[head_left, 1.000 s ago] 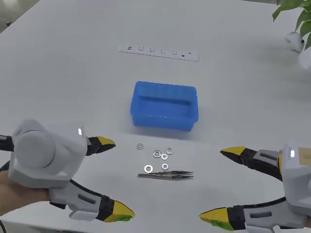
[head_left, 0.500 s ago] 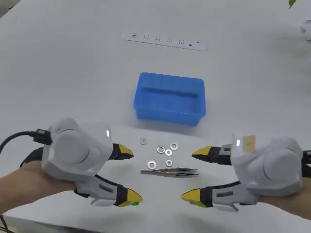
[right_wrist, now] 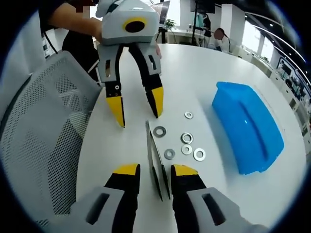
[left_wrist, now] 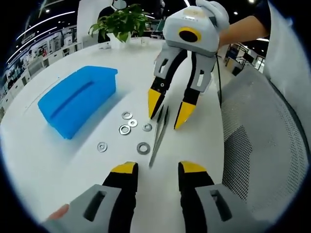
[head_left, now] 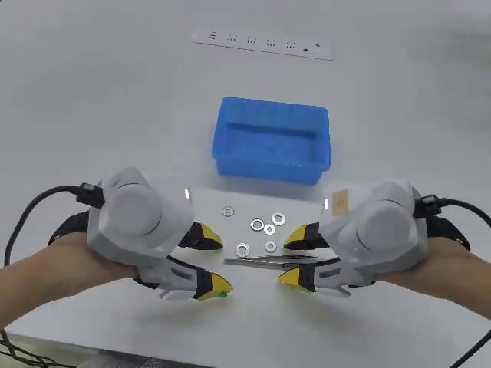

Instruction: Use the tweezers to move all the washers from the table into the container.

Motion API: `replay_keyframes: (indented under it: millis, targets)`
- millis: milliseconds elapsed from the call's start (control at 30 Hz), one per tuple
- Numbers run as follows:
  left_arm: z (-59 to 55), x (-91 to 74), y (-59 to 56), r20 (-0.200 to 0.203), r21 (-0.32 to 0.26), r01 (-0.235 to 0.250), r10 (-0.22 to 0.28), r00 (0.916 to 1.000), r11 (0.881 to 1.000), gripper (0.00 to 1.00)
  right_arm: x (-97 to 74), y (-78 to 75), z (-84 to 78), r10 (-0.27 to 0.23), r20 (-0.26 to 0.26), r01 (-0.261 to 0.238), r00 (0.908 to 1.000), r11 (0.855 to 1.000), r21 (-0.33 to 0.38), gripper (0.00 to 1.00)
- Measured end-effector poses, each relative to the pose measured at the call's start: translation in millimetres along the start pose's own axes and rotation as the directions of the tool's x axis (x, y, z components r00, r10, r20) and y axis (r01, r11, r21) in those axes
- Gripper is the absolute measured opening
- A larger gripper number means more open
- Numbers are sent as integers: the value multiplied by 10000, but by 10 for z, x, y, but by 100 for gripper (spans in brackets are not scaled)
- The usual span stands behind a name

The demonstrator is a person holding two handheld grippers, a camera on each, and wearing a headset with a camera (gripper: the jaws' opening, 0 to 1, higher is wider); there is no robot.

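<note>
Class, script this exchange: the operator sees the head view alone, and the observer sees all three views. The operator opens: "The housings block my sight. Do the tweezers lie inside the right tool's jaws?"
Observer: Yes. In the right gripper view the tweezers lie flat on the table. One end runs back between the right tool's open jaws, with a gap on each side.
Operator: And the left tool?
Observer: Its own view shows the left tool open. The tweezers' other end stops about level with its yellow tips.
Operator: Anything near my elbows?
Observer: A mesh chair back stands close to the table's edge.
</note>
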State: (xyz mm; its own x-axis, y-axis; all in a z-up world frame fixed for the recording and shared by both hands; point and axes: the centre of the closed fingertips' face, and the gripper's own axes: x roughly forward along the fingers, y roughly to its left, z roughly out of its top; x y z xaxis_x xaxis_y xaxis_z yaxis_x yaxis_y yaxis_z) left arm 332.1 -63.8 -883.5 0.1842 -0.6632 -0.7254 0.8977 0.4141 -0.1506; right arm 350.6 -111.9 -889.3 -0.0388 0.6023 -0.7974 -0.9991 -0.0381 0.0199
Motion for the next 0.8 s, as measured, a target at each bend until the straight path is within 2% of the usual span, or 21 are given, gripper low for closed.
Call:
replay_keyframes:
  millis: [200,333,433,600,800]
  targets:
    - [37,25,56,-27,487,-62,63,10000,9988,28,5,-34,14,75,-14,-76,10000,9999,-69,21]
    - [22,35,58,-264,1346,-35,71,9996,9909,20,8,-28,14,62,-191,-71,9998,9989,-459,19]
    - [34,51,35,-262,1620,3,40,9996,9868,18,5,-14,8,67,-278,-83,9996,9983,-572,17]
    - [59,69,13,-135,1483,146,-128,9998,9888,18,5,-9,0,35,-439,-72,9990,9964,-843,12]
    - [76,92,31,-150,1816,108,-82,9999,9833,14,17,13,-1,-15,-782,-97,9969,9898,-1421,11]
